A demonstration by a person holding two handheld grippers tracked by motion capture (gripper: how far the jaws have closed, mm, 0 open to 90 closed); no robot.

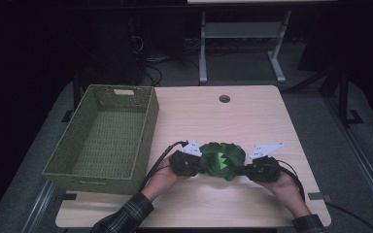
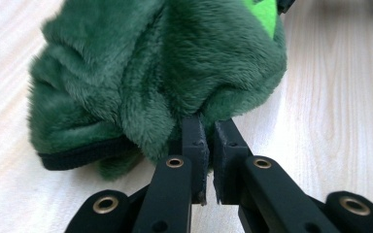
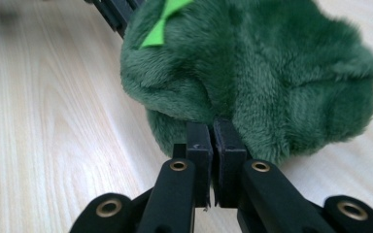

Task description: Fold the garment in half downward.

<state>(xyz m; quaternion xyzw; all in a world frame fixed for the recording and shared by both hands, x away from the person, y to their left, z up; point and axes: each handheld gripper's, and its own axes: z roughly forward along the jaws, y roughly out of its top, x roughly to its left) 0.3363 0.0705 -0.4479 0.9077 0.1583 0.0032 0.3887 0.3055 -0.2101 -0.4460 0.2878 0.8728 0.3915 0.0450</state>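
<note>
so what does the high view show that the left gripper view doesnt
High view alone: the woven basket at the table's left, and both hands pinching the green plush toy from opposite sides. Left gripper view alone: the left gripper with its jaws clamped on a fold of fur, and the toy's black hem. Both: the toy and the wooden table.

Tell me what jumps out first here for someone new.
The dark green plush toy at the table's near middle, pinched from both sides: left gripper and right gripper are each shut on its fur. A bright green patch shows on top of it. To the left stands an open woven basket, nothing in it.
</note>
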